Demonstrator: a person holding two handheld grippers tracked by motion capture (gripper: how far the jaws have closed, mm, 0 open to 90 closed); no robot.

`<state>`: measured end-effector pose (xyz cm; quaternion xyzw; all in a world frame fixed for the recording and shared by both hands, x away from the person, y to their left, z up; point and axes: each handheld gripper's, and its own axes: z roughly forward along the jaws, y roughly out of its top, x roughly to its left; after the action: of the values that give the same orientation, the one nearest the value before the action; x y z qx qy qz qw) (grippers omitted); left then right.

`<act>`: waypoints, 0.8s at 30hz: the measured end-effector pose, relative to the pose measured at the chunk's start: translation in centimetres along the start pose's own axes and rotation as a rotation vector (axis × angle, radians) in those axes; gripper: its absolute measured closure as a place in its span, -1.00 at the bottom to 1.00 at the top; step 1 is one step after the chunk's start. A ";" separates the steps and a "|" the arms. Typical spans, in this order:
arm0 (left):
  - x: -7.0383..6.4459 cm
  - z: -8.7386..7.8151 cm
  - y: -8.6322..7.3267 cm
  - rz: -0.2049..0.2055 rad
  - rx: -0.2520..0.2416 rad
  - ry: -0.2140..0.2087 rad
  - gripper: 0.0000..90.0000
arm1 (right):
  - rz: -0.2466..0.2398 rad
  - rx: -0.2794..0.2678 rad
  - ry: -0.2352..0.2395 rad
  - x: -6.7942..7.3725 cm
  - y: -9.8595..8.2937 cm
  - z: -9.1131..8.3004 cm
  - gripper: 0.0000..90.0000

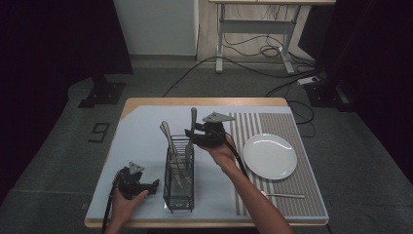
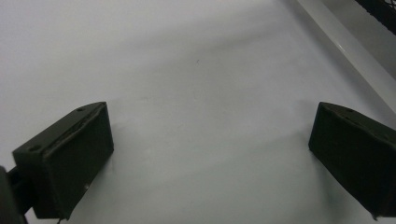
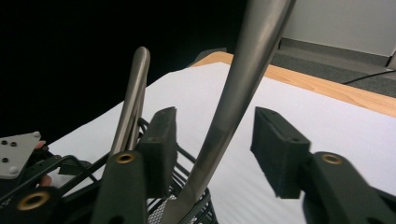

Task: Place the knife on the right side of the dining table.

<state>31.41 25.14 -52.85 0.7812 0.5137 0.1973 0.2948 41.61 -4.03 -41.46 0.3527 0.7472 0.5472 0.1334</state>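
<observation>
Right gripper view puts your right tool (image 3: 212,140) around the handle of a knife (image 3: 233,98) standing in the wire cutlery rack (image 3: 187,210) — its jaws are set wide, one on each side of the handle, and neither pad looks to be touching it. My reading is that you are at the grasp, or just letting go; I cannot tell which. If it is the grasp, the next move calls for closing squarely on the handle, then lifting straight up so the blade clears the wire.

From the high view, the rack (image 1: 178,192) sits in the middle of the worktop (image 1: 141,131), with two more handles (image 1: 167,134) leaning to the left. The knife (image 1: 193,122) is plain dull steel, slim and smooth — likely slippery. Your left tool (image 1: 155,185) rests low at the near left, jaws wide and empty. A white plate (image 1: 270,156) lies to the right.
</observation>
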 end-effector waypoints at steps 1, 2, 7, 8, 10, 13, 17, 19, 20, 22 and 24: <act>0.0 0.0 0.0 0.000 0.000 0.000 -1.00 | 0.001 -0.003 0.000 -0.1 0.0 0.1 0.19; 0.0 0.0 0.0 0.000 0.000 0.000 -1.00 | 0.003 -0.004 0.000 -0.1 0.1 0.1 0.22; 0.0 0.0 0.0 0.000 0.000 0.000 -1.00 | 0.009 -0.002 0.006 -0.7 0.1 0.3 0.35; 0.0 0.0 0.0 0.000 0.000 0.000 -1.00 | 0.009 -0.002 0.006 -0.7 0.1 0.3 0.35; 0.0 0.0 0.0 0.001 0.000 0.000 -1.00 | 0.021 -0.010 0.023 -1.0 0.1 0.3 0.40; 0.0 0.0 0.0 0.001 0.000 0.001 -1.00 | 0.012 -0.009 0.061 -1.1 0.2 0.4 0.58; 0.0 0.0 0.0 0.001 0.000 0.001 -1.00 | 0.017 -0.008 0.078 -1.1 0.2 0.3 0.68; 0.0 0.0 0.0 0.001 0.000 0.001 -1.00 | 0.029 -0.005 0.088 -1.2 0.2 0.2 0.70; 0.0 0.0 0.0 0.001 0.000 0.001 -1.00 | 0.036 -0.006 0.092 -1.3 0.2 0.1 0.71; 0.0 0.0 0.0 0.001 0.000 0.000 -1.00 | 0.046 -0.012 0.106 -1.3 0.3 0.0 0.74; 0.0 0.0 0.0 0.001 0.000 0.000 -1.00 | 0.048 -0.017 0.113 -1.2 0.3 -0.1 0.76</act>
<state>31.40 25.14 -52.84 0.7815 0.5135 0.1972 0.2946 42.55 -4.91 -41.33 0.3382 0.7402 0.5754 0.0808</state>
